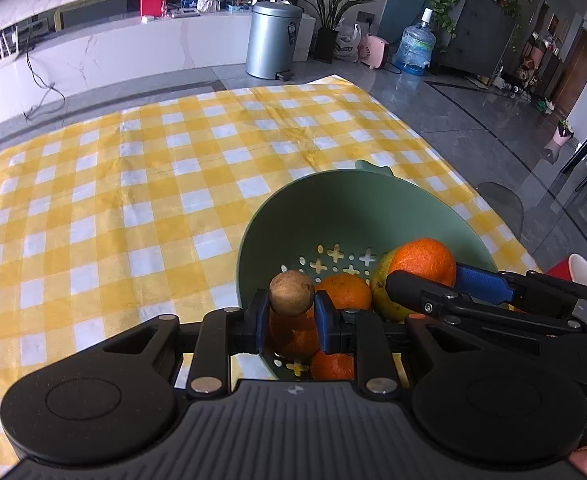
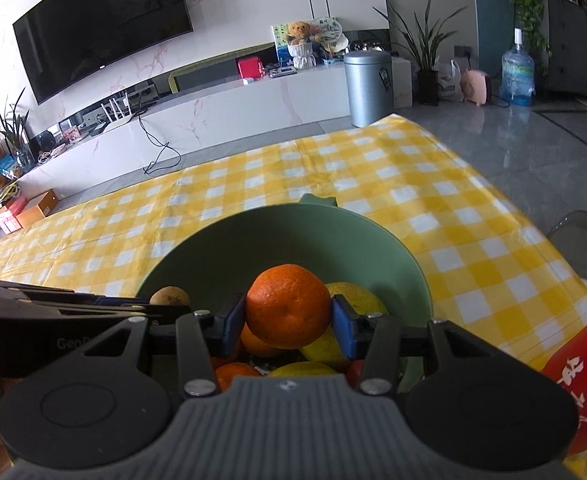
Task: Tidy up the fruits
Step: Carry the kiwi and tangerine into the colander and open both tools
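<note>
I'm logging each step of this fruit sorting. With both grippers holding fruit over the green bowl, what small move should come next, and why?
Probably open the right gripper: its orange already hangs over the green bowl, just above the fruit inside. The left gripper can then drop its small brown fruit.

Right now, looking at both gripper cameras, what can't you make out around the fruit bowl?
- Near part of the green bowl floor, both views: hidden by the gripper bodies, so the fruit count is unclear.
- Yellow fruit, right wrist view: mostly behind the held orange and a finger; kind unclear.
- Small brown fruit in the left gripper: kind unclear.
- Red container, right wrist view: cut by the frame edge.
</note>
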Demonstrator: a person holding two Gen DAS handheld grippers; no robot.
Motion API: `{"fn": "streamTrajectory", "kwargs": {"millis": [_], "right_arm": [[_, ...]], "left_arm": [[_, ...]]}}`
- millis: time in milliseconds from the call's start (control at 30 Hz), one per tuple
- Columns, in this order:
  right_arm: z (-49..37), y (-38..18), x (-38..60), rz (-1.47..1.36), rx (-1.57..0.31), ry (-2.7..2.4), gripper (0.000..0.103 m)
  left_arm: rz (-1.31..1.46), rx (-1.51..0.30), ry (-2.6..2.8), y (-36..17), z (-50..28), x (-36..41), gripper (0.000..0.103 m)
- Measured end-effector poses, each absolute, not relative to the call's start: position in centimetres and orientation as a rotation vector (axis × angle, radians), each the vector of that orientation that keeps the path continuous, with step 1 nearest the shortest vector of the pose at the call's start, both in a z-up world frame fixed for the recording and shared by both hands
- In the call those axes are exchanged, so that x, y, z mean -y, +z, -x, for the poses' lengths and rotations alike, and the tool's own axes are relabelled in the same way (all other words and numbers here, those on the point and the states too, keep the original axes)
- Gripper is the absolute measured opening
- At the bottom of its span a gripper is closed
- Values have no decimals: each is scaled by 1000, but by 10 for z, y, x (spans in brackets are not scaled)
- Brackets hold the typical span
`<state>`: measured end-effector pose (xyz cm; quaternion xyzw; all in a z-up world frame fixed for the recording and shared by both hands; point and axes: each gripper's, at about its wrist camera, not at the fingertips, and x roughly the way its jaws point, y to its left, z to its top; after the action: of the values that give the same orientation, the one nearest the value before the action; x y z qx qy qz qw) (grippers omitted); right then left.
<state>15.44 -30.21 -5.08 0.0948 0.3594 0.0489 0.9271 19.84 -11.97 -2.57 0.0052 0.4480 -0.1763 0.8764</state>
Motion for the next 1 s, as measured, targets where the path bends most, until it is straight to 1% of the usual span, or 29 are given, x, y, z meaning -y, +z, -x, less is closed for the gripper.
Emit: {"fn": "streamTrajectory", "kwargs": {"millis": [467,833,867,967,1000], "right_arm": [[-157,-54,302,-213,-748,101,46],[-155,-54,305,-229,-749,88,46],[-155,-54,305,-227,-746,84,47],[-152,-52,307,-234,-729,72,57],[-152,-52,308,-239,-725,74,58]], "left_arm": [[-10,-935,-366,-26,-199,120,27],[7,-918,-364,-21,-189,116,34],[11,-913,-365,-19,-188,114,35],[34,-896,-368,-13,-183,110,41],[43,-890,-376,-11,-181,108,46]]}}
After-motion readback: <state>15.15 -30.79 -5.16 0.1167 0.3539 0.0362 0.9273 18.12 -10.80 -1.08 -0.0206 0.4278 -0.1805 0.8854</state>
